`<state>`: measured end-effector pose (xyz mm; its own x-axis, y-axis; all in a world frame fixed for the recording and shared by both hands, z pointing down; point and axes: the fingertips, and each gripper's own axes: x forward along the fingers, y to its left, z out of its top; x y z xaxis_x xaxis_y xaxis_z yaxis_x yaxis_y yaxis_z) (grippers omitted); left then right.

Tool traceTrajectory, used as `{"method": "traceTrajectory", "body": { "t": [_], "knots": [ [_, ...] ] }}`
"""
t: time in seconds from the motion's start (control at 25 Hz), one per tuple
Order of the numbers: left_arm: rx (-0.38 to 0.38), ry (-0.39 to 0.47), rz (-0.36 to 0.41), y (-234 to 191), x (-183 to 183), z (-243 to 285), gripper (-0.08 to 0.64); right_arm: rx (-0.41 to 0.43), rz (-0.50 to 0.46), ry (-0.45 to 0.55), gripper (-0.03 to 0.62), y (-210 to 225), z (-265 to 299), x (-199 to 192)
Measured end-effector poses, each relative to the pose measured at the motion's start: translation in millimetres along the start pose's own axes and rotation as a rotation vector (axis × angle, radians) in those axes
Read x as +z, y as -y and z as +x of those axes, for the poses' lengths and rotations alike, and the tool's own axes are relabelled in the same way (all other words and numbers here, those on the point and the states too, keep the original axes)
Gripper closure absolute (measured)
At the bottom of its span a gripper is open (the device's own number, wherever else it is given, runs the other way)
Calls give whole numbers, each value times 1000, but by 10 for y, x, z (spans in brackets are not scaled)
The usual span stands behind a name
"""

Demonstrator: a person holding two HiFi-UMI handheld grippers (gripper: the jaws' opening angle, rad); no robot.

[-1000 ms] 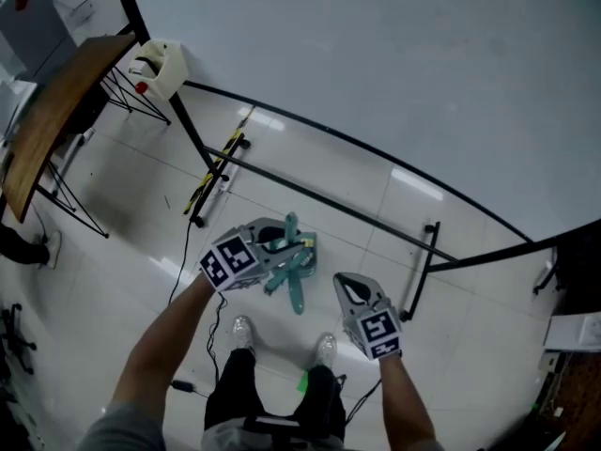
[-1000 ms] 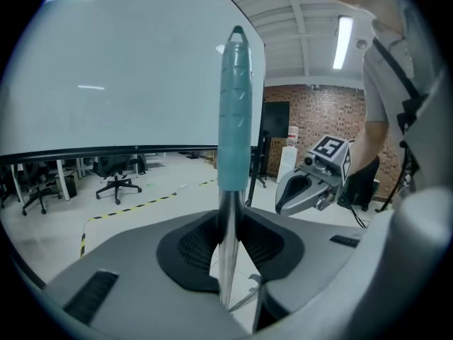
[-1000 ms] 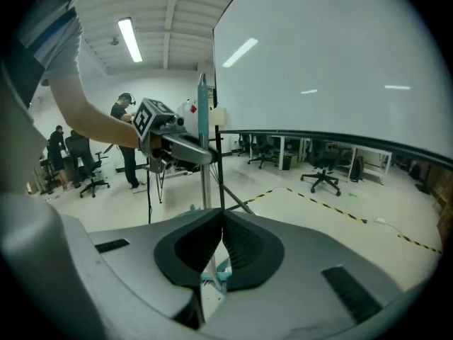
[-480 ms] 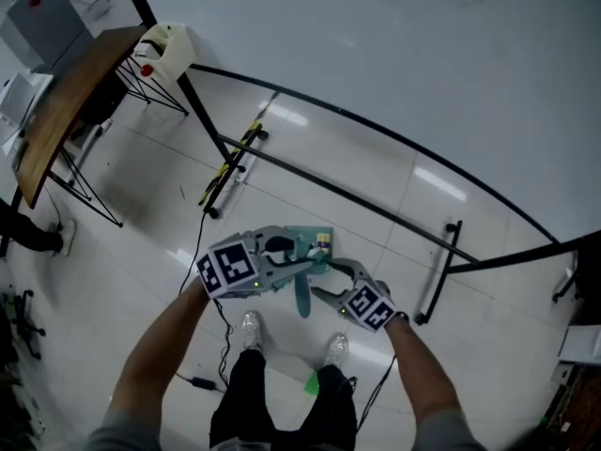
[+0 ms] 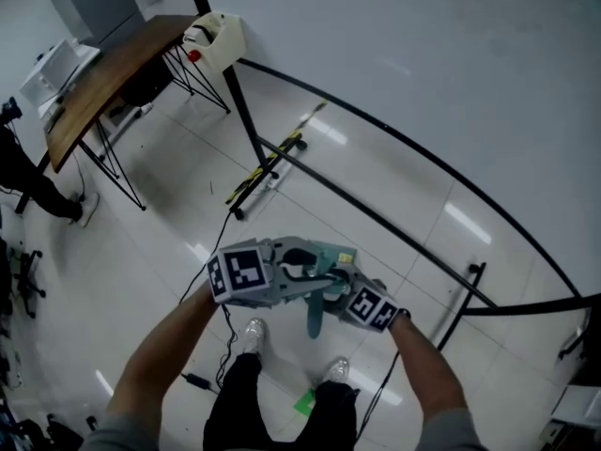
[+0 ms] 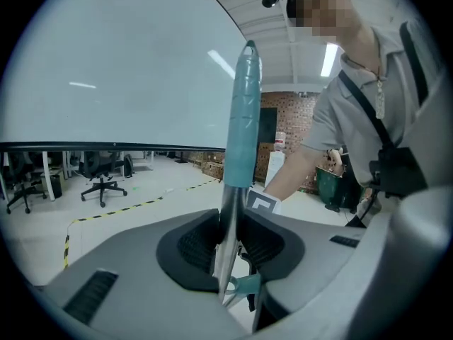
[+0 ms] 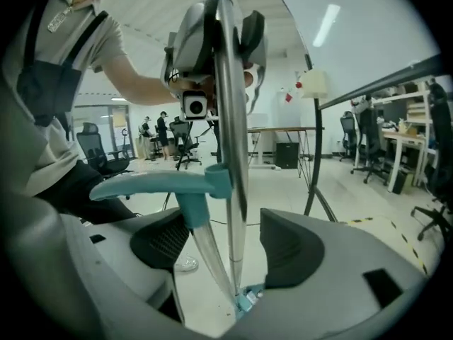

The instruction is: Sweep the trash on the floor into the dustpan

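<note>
My left gripper (image 5: 299,271) is shut on a metal pole with a teal grip (image 6: 243,112), part of a teal broom-and-dustpan set (image 5: 324,254) held off the floor in front of the person. In the left gripper view the pads (image 6: 263,246) clamp the pole upright. My right gripper (image 5: 333,287) has come in from the right. Its jaws have just been opening and now stand wide, with two metal poles (image 7: 230,154) and a teal clip arm (image 7: 152,181) between them, not pressed. A green scrap (image 5: 304,403) lies on the floor by the person's shoes.
A wooden table (image 5: 103,73) on black legs stands at the upper left, with a white container (image 5: 218,40) at its end. Black metal rails (image 5: 376,219) cross the tiled floor ahead. A cable (image 5: 202,383) runs by the feet. A person in black (image 5: 28,181) is at far left.
The right gripper swung down and left from beside the person's right foot to the pole set, and its jaws went from shut to wide open. The left gripper kept its hold.
</note>
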<state>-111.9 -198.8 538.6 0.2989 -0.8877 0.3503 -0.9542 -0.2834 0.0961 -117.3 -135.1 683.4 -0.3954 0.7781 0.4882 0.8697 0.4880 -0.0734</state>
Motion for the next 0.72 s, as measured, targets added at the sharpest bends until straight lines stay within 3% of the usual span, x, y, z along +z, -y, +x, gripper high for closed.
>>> {"method": "traceTrajectory", "body": {
  "t": [0.12,0.24,0.72],
  "knots": [
    [12,5,-1,31,-16,-1,474,71,-77,14,334,-76,30,73],
    [36,3,-3,48,-25,-10,474,114,-97,17,334,-114,26,58],
    [113,31,-42,0,13,29,466,147,-128,9,380,-62,-27,47]
  ]
}}
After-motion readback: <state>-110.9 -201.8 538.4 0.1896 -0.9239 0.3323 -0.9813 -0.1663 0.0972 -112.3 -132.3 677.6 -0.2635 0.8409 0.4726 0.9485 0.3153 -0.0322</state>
